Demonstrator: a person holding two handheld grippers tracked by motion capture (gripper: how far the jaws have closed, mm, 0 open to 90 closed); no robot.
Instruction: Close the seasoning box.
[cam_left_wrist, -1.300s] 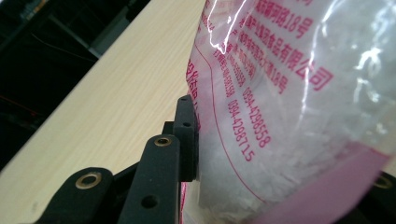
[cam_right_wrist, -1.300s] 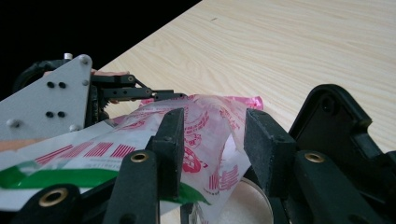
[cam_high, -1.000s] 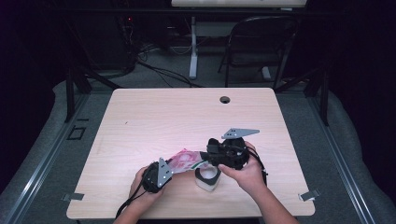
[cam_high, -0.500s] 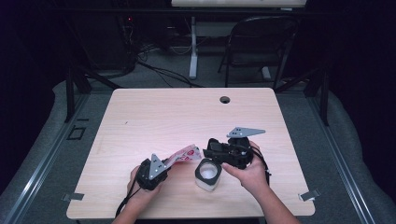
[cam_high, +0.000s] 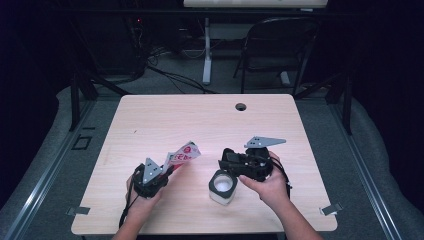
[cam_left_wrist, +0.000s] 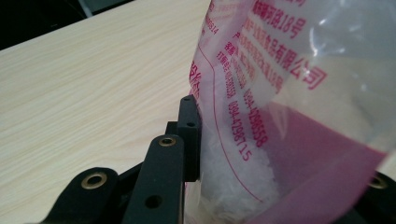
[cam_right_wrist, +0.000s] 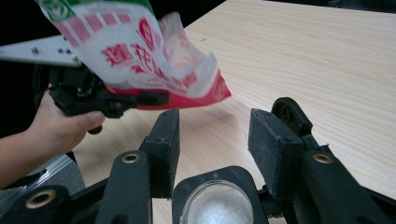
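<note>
Evidently, the left hand-held gripper (cam_high: 167, 172) clamped the salt bag (cam_high: 183, 153) raised off the desk (cam_high: 200, 120); the right hand-held gripper (cam_right_wrist: 212, 140), jaws just opening, empty, hovered above the jar (cam_high: 223, 186). Next likely: setting the bag aside.

In the left gripper view the bag (cam_left_wrist: 289, 107) hides the right-hand one of that gripper's own fingers, and the top and right edges of the picture cut the bag off. Its nearest part, low between the fingers, is out of focus.

In the right gripper view the bag (cam_right_wrist: 144, 56) is blurred and cropped at the top edge. The cup (cam_right_wrist: 217, 205), below and between the fingers (cam_right_wrist: 163, 144), is cut by the bottom edge.

In the high view the cup's (cam_high: 223, 186) contents are too small to tell.
</note>
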